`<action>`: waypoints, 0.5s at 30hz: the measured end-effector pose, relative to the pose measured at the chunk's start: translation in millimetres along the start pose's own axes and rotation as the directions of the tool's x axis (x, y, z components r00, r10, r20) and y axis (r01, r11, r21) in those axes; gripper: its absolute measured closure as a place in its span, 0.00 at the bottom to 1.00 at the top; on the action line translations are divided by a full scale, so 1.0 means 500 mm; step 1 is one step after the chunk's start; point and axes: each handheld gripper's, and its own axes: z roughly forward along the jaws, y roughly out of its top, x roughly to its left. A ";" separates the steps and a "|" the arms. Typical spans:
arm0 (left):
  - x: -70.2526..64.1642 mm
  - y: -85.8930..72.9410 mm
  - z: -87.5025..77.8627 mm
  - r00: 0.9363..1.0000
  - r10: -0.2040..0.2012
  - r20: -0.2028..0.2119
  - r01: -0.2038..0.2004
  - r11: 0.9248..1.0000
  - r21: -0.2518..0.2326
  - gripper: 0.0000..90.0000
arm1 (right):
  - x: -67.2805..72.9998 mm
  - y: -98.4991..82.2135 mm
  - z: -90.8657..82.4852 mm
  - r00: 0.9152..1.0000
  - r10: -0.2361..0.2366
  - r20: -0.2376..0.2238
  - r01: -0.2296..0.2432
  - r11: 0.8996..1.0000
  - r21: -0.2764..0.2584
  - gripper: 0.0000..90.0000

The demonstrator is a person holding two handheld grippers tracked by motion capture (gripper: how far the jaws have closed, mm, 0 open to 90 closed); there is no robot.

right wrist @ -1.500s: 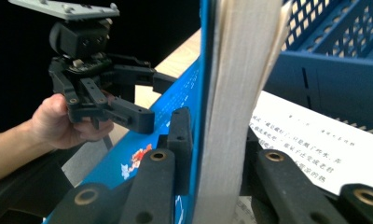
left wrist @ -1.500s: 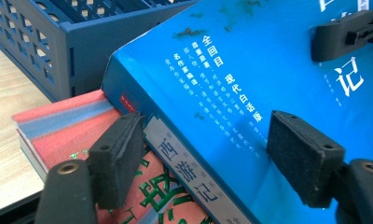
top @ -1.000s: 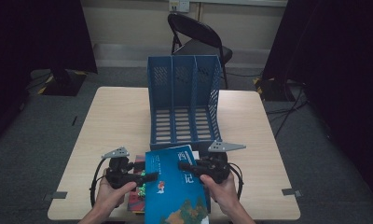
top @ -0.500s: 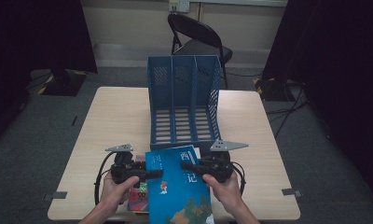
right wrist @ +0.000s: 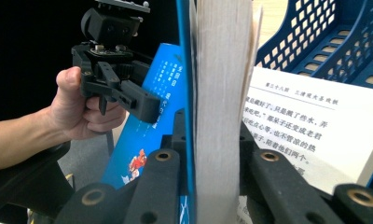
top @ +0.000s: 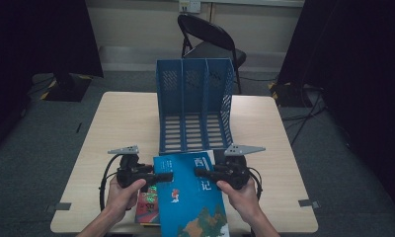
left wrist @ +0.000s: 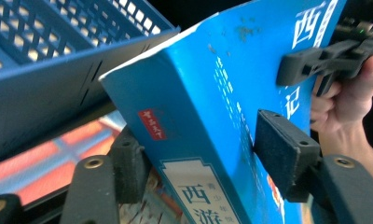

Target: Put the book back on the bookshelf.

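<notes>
The thick blue-covered paperback book [top: 193, 195] is held at the near edge of the pale wooden table [top: 111, 123], its long axis running near to far and its far end just short of the open mouth of the blue slotted plastic three-bay file rack [top: 195, 106]. It is tilted, with its spine on the left. The right gripper [top: 199, 173] is clamped on the page edge from the right, its jaws pinching cover and pages. The left gripper [top: 167, 176] comes in from the left, and its jaws have just been closing, with the spine between them. The right-hand pad [left wrist: 282, 149] lies on the front cover, so it appears to grip the book as well. Both hands sit level with each other, and the rack lies straight ahead, so the coming move likely pushes the book away along its own length. A red-covered book [top: 148, 205] lies flat underneath at the left.
</notes>
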 end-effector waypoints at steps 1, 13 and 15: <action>-0.001 0.004 0.000 1.000 0.004 0.008 -0.004 1.000 0.001 0.46 | 0.000 0.001 -0.003 1.000 0.003 0.000 -0.003 1.000 -0.001 0.87; -0.039 0.035 0.007 0.995 0.030 0.099 -0.027 0.999 -0.035 0.58 | 0.038 0.008 -0.031 0.999 -0.041 0.009 0.042 0.998 -0.057 0.87; -0.047 0.042 0.002 0.994 0.037 0.104 -0.032 0.999 -0.043 0.59 | 0.046 0.014 -0.038 0.999 -0.051 0.006 0.052 0.996 -0.068 0.87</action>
